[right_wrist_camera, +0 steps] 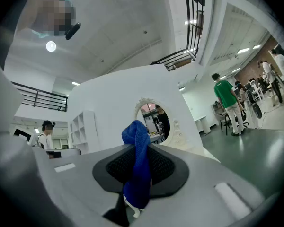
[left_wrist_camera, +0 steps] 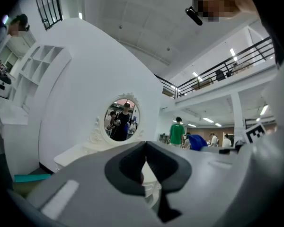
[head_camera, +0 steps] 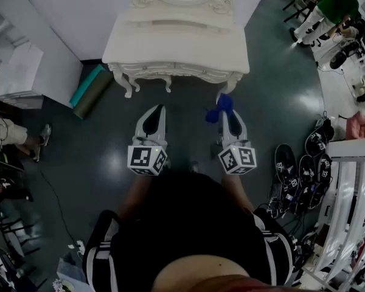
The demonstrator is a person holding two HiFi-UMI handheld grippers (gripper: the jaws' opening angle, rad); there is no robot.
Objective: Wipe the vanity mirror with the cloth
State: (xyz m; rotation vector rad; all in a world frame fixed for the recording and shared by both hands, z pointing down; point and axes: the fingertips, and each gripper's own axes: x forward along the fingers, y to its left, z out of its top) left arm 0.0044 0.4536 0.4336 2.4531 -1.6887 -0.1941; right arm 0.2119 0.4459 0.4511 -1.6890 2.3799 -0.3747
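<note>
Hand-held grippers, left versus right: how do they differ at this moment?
The right hand-held gripper is clamped on a blue cloth; the left hand-held gripper holds nothing. The left one's jaws meet at their tips; the right one's press on the cloth. Both point toward the white vanity and its oval mirror.

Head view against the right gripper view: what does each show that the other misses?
Only the head view shows the left hand-held gripper, the vanity table with its top and legs, and the dark floor between the person and it.

Only the right gripper view shows the mirror glass face-on with reflections in it, and the jaws closed on the blue cloth.

Both show the cloth in the right hand-held gripper, the mirror's ornate frame, and a person in a green shirt off to the right.
</note>
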